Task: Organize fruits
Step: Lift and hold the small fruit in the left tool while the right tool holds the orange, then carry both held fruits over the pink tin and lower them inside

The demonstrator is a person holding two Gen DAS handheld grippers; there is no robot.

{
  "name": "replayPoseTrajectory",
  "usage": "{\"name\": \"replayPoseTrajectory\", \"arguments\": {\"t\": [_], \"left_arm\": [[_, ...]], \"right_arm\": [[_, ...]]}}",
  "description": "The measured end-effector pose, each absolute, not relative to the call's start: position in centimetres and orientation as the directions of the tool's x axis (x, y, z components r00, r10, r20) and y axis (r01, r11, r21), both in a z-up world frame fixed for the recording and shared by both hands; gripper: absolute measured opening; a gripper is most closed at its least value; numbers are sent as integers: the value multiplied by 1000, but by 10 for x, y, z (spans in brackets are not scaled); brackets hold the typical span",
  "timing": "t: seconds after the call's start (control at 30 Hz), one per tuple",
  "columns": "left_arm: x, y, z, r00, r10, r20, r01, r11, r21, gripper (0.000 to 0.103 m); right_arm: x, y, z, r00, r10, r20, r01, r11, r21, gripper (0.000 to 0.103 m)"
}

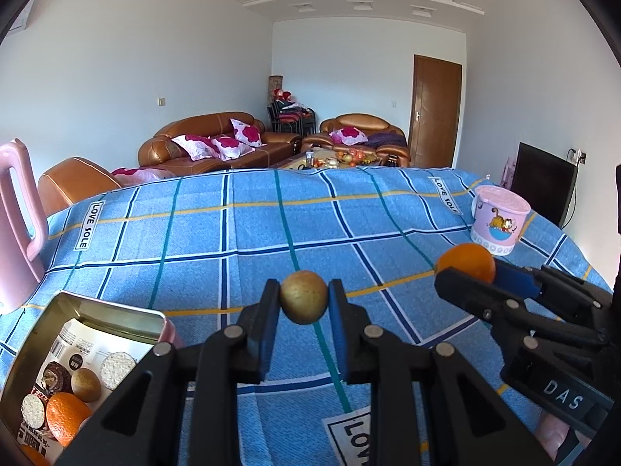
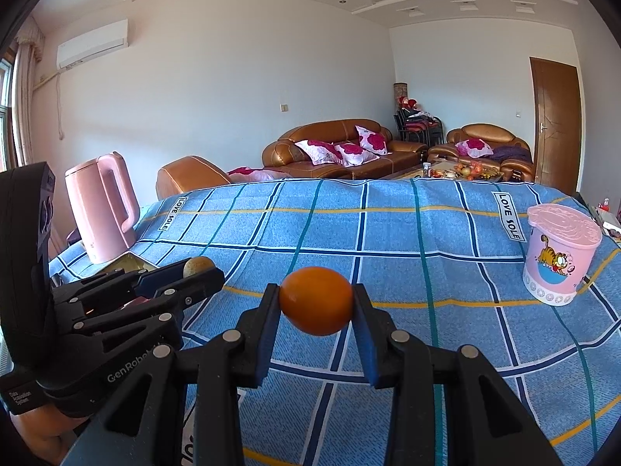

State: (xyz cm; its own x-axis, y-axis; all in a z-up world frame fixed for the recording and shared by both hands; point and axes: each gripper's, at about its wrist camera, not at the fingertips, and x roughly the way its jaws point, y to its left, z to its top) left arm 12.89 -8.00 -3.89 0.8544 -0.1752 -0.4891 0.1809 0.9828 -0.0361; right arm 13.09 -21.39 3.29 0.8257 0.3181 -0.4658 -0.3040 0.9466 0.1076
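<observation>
My left gripper [image 1: 304, 301] is shut on a small brown-green round fruit [image 1: 304, 297] and holds it above the blue checked cloth [image 1: 233, 233]. My right gripper [image 2: 316, 305] is shut on an orange [image 2: 316, 299], also held above the cloth. The right gripper and its orange [image 1: 467, 262] show at the right of the left wrist view. The left gripper with the brown fruit [image 2: 198, 266] shows at the left of the right wrist view. A metal tin [image 1: 77, 310] at lower left holds an orange [image 1: 66, 415], a brown fruit [image 1: 86, 384] and round cakes.
A pink kettle [image 2: 103, 209] stands at the table's left edge, next to the tin. A pink lidded cartoon tub [image 2: 557, 252] stands at the right. Brown sofas and a coffee table lie beyond the table's far edge.
</observation>
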Motion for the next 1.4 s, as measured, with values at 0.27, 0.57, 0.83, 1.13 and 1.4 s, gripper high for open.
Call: {"name": "replayPoseTrajectory", "arguments": {"t": [0.27,0.57,0.83,1.13,1.4], "left_arm": [[125,-79,-37,866,-172,-469,175,984,-38,26],[120,-77,-34,881,-165,-443,166,985,-37,26],[115,-77,-32,896,-157,-416,159,987,-32,26],[106,-77,-28,918,-138,-373,144,989,-12,26],[100,-76,-27,923,-130,-363,135,991,-11,26]], "right_arm": [[125,-215,35,839,315,-444,-304,948,97,38],[120,-215,38,855,307,-417,-300,950,85,38],[115,-216,40,869,299,-394,-295,953,74,38],[108,-214,42,881,299,-367,-299,952,58,38],[103,-213,42,887,294,-355,-299,953,44,38]]}}
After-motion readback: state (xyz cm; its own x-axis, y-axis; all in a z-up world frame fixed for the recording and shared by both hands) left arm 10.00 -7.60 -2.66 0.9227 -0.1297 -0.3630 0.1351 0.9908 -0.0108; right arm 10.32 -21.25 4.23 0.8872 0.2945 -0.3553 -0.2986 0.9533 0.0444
